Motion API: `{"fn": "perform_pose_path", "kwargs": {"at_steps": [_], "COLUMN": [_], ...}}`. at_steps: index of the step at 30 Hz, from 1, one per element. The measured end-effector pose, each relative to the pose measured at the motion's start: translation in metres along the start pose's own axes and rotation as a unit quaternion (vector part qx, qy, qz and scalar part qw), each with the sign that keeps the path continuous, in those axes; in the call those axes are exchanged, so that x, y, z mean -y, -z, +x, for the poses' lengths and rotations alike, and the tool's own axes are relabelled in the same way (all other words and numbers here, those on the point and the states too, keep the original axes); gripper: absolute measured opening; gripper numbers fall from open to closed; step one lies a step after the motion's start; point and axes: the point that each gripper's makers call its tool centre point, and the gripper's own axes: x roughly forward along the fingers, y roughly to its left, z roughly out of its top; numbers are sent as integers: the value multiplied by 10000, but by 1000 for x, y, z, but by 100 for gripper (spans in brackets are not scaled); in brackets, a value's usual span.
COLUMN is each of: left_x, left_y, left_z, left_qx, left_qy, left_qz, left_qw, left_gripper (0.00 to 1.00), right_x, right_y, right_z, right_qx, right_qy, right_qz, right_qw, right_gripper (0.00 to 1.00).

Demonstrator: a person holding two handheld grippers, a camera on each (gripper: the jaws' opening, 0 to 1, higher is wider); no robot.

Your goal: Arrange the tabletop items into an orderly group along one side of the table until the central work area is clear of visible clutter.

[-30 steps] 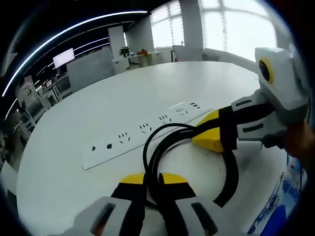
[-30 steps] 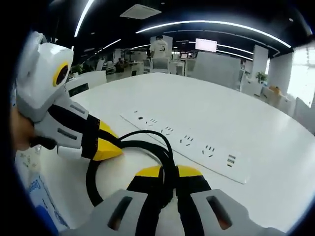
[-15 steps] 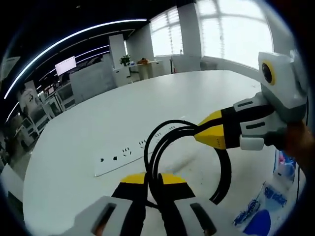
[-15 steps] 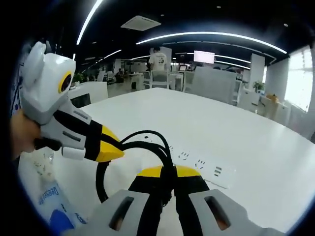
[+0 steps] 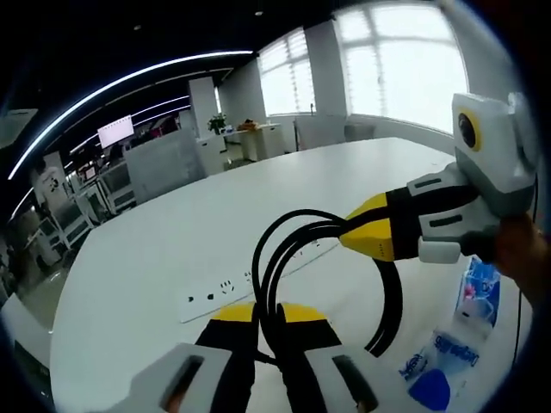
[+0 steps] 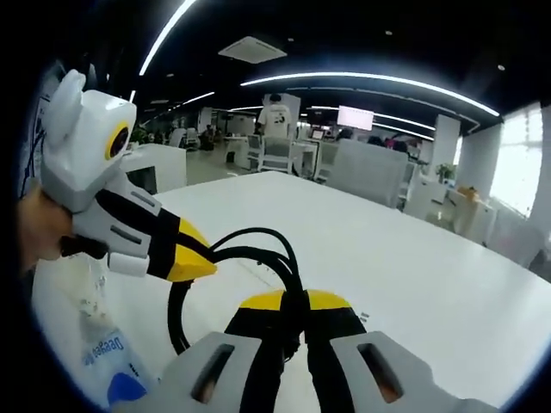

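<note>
Both tongs [image 5: 268, 311] [image 6: 294, 300] on cable [image 5: 267, 258], strip [image 5: 225, 287] left-view.

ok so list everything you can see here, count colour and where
cable: one, black, looped, pinched by both tongs above the table
power strip: one, white, flat on the table beyond the cable loop
packet: one, clear with blue print, on the table below the right tongs in the left gripper view
table: one, white, large, under everything
desks and partitions: several, pale, in the office behind
left tongs: yellow tips, shut on the cable
right tongs: yellow tips, shut on the cable
hand: one, on the left tongs' handle
</note>
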Motion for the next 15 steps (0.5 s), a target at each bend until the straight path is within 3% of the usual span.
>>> {"fn": "perform_pose_path", "kwargs": {"at_steps": [12,15], "left_x": [-13,-13], "left_y": [-19,-19], "left_z": [-11,-12], "left_qx": [131,139], "left_qy": [-27,-26], "left_qz": [44,46], "left_qw": [9999,9999], "left_gripper": [6,6], "right_x": [0,-7], "right_y": [-21,-16], "right_z": [-12,-19], "right_qx": [101,111], "right_qy": [54,60], "right_qz": [-117,-131], "right_qw": [9999,9998], "right_gripper": [4,4]}}
